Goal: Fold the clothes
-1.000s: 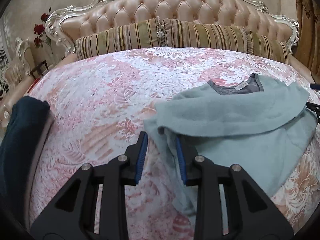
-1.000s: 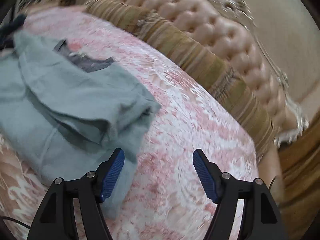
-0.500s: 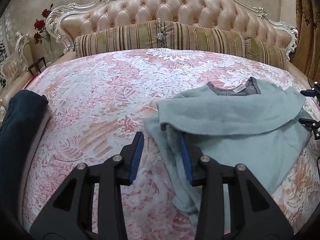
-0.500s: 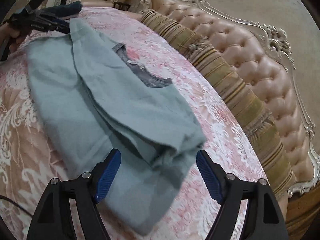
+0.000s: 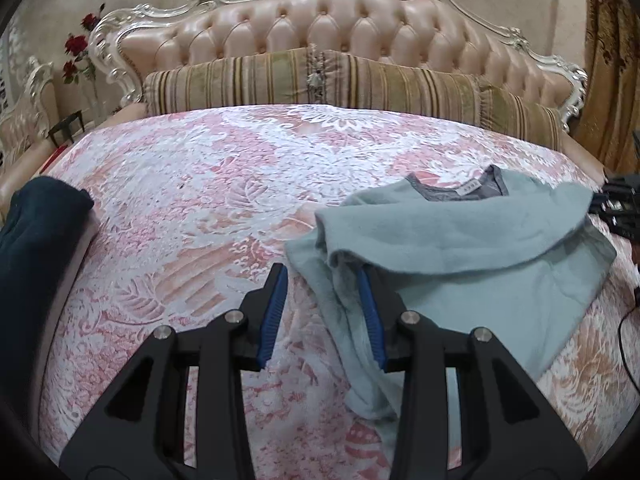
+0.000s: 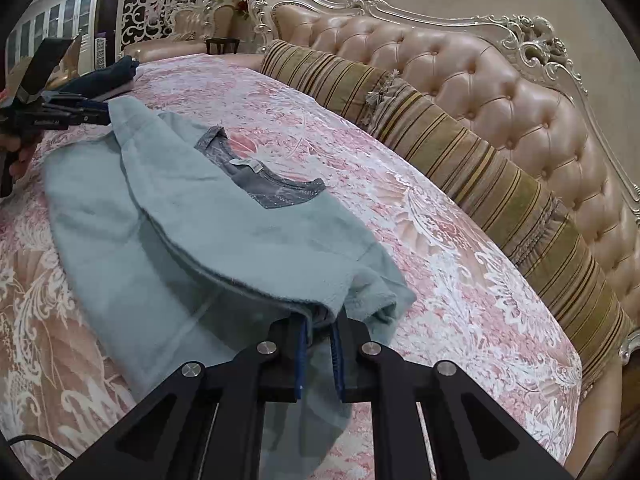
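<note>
Right claw (image 6: pixel 320 330) closing on sweater (image 6: pixel 168 216) fold

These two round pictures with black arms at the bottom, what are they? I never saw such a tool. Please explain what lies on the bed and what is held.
No robot here: a person holds one pair of tongs in each hand, each carrying a wide-angle camera looking along its fingers. One picture is from the left tongs, the other from the right tongs. A pale green shirt lies half folded on the pink bedspread. The left tongs are partly open around the shirt's left edge. The right tongs are closing on its folded right sleeve, with the fabric between the pads. Dark folded clothes lie aside.
</note>
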A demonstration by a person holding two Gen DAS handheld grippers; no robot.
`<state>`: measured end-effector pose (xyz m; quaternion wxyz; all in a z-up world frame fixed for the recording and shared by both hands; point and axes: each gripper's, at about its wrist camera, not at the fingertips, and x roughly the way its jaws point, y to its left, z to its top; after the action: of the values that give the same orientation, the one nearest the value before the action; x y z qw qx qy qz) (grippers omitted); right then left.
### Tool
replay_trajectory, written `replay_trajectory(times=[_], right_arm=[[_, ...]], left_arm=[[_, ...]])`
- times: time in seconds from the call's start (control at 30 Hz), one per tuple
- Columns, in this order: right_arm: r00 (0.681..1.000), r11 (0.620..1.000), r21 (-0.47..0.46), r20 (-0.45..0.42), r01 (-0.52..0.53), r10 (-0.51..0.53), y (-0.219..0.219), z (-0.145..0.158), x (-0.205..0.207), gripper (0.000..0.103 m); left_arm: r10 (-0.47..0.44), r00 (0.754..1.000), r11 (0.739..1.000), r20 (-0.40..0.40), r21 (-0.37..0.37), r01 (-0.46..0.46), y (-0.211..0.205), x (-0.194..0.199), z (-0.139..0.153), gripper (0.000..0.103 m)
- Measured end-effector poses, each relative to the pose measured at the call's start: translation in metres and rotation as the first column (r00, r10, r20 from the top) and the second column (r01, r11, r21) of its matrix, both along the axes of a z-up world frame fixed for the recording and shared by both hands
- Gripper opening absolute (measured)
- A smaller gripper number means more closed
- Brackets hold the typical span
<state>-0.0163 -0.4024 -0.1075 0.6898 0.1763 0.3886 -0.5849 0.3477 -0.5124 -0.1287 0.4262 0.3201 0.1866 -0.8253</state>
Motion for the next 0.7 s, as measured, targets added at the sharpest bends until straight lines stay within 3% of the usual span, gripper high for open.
replay_trajectory(times=[0.13, 0.23, 0.3, 0.43, 0.5, 0.6, 0.7], right_arm=[[0.999, 1.0, -0.002, 0.041, 0.029, -0.029, -0.008, 0.005, -0.012, 0.01], [0.998, 0.999, 0.008, 0.053, 0.039, -0.039, -0.023, 0.008, -0.017, 0.01], [0.995, 0.997, 0.006, 0.063, 0.076, -0.076, -0.038, 0.01, -0.024, 0.01], [0.975, 0.983, 0.028, 0.124, 0.183, -0.185, -0.07, 0.005, -0.046, 0.013], [0.96, 0.972, 0.045, 0.152, 0.232, -0.236, -0.08, 0.0, -0.056, 0.024], [0.952, 0.968, 0.046, 0.175, 0.246, -0.25, -0.077, -0.005, -0.058, 0.028], [0.932, 0.957, 0.05, 0.219, 0.286, -0.29, -0.063, -0.004, -0.068, 0.046]], left_arm=[[-0.038, 0.998, 0.999, 0.053, -0.02, 0.039, 0.002, -0.001, 0.003, 0.049], [-0.053, 0.989, 0.998, 0.134, -0.035, 0.059, -0.002, -0.008, 0.003, 0.049], [-0.051, 0.99, 0.998, 0.13, -0.015, 0.053, -0.011, -0.012, 0.004, 0.049], [-0.019, 0.997, 0.999, 0.08, 0.04, 0.016, -0.039, -0.022, 0.0, 0.049], [0.01, 0.999, 0.998, 0.051, 0.062, -0.013, -0.05, -0.024, -0.002, 0.049], [0.061, 0.998, 0.992, -0.032, 0.112, -0.057, -0.061, -0.016, -0.004, 0.049], [0.083, 0.992, 0.986, -0.092, 0.149, -0.069, -0.06, -0.004, -0.008, 0.049]])
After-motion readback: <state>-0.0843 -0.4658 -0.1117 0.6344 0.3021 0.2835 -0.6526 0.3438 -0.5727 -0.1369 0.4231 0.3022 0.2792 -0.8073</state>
